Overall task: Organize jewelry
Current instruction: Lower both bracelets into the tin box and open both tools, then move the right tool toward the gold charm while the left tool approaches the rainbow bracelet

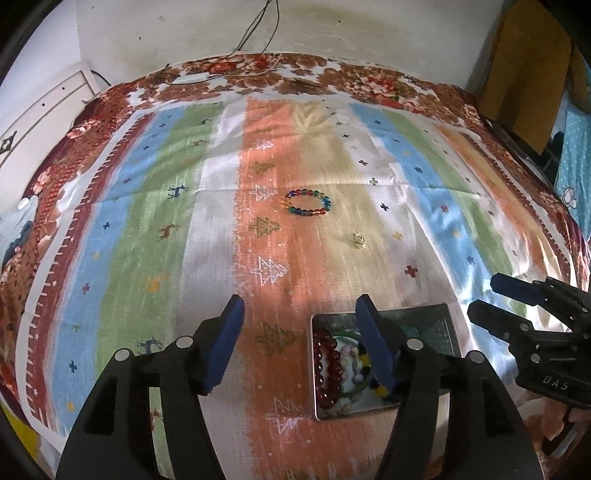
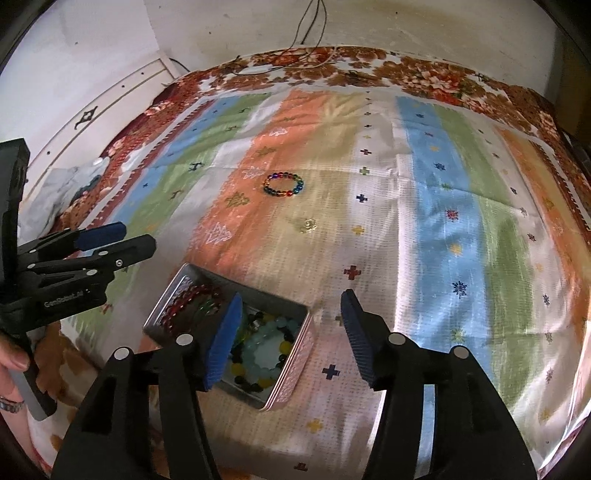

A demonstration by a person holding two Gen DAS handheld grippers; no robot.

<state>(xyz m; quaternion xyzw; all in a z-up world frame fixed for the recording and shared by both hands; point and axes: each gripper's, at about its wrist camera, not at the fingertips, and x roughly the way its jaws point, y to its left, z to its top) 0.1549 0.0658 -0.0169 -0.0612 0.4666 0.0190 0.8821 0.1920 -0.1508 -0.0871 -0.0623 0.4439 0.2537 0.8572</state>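
Observation:
A rainbow bead bracelet (image 1: 307,202) lies on the striped cloth, far ahead of both grippers; it also shows in the right wrist view (image 2: 283,185). A small gold ring (image 1: 358,240) lies nearer, also in the right wrist view (image 2: 307,225). An open metal tin (image 1: 452,332) (image 2: 168,299) holds a dark red bead bracelet (image 1: 328,365), a green bangle and pale and mixed bead bracelets (image 2: 266,343). My left gripper (image 1: 301,343) is open and empty, just left of and over the tin. My right gripper (image 2: 291,336) is open and empty above the tin's right side.
The striped cloth (image 1: 184,221) covers a bed with a floral cover (image 1: 295,74). A wall with hanging cables (image 1: 258,26) stands behind. A white panel (image 1: 40,110) is at the left, a brown board (image 1: 528,74) at the right.

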